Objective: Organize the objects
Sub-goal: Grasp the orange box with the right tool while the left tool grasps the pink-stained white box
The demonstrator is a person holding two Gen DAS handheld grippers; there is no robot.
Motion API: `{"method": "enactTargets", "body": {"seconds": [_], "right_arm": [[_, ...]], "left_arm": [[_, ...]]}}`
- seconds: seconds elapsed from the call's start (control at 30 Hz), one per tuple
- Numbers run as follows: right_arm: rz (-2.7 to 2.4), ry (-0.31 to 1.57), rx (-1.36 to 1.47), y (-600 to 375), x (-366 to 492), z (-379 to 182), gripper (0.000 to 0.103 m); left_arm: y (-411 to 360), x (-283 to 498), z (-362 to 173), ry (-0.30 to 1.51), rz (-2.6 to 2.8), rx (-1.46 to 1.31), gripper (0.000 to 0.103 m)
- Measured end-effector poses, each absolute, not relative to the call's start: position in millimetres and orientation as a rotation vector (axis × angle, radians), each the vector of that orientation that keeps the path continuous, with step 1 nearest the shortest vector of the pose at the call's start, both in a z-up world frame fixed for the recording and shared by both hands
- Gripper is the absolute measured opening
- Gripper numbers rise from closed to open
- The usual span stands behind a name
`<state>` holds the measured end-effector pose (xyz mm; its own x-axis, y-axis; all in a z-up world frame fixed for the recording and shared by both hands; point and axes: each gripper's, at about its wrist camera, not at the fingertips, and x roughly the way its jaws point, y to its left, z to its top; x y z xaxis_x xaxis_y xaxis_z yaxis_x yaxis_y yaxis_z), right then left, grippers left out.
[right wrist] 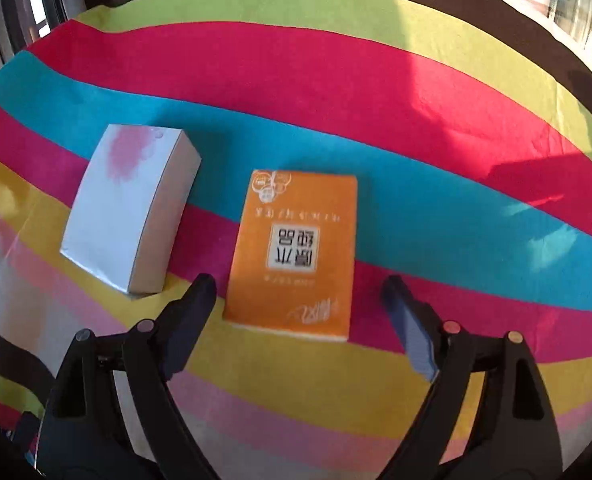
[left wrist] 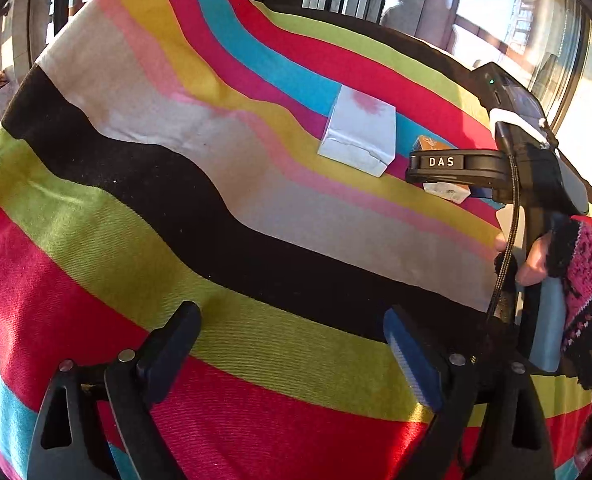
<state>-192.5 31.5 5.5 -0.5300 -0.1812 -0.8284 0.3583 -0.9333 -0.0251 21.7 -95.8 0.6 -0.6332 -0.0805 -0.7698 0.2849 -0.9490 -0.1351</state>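
An orange box (right wrist: 291,254) with printed characters lies flat on the striped cloth, just ahead of my right gripper (right wrist: 298,288). The right gripper is open and empty, its fingertips level with the box's near end on either side. A white box (right wrist: 129,208) with a pink mark lies to the left of the orange one, apart from it. In the left wrist view the white box (left wrist: 360,134) lies far ahead. The orange box (left wrist: 432,145) is mostly hidden behind the right gripper body (left wrist: 460,166). My left gripper (left wrist: 291,324) is open and empty over the cloth.
The table is covered by a cloth (left wrist: 175,184) with wavy stripes of many colours. Windows and a dark frame (left wrist: 508,16) stand beyond the far edge. A hand in a knitted pink-and-black glove (left wrist: 584,280) holds the right gripper.
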Motion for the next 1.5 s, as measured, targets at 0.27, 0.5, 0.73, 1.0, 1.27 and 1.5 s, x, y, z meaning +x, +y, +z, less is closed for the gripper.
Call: {"method": "enactTargets", "body": {"seconds": [0.27,0.5,0.73,1.0,1.27,1.5], "right_arm": [[-2.468,0.344,1.24,101,-123,12,0.054],[-2.477,0.294,1.179,157,-79,9,0.055],[-2.483,0.286,1.189,151,-94,10,0.056],[-2.48,0.271,1.191,153,-97,4,0.057],[-2.479,0.263,1.191,154,-99,3,0.057],[-2.48,0.264,1.19,153,-99,3,0.057]], "left_arm": [[-89,14,-1,0.303,-2.633,1.272,0.103],[-74,-36,-4,0.175,-2.587,1.363,0.103],[-68,-134,-1,0.135,-2.612,1.346,0.103],[-63,-164,5,0.167,-2.697,1.365,0.066],[-25,-34,9,0.117,-2.779,1.396,0.066],[-11,27,10,0.065,-2.755,1.328,0.067]]}}
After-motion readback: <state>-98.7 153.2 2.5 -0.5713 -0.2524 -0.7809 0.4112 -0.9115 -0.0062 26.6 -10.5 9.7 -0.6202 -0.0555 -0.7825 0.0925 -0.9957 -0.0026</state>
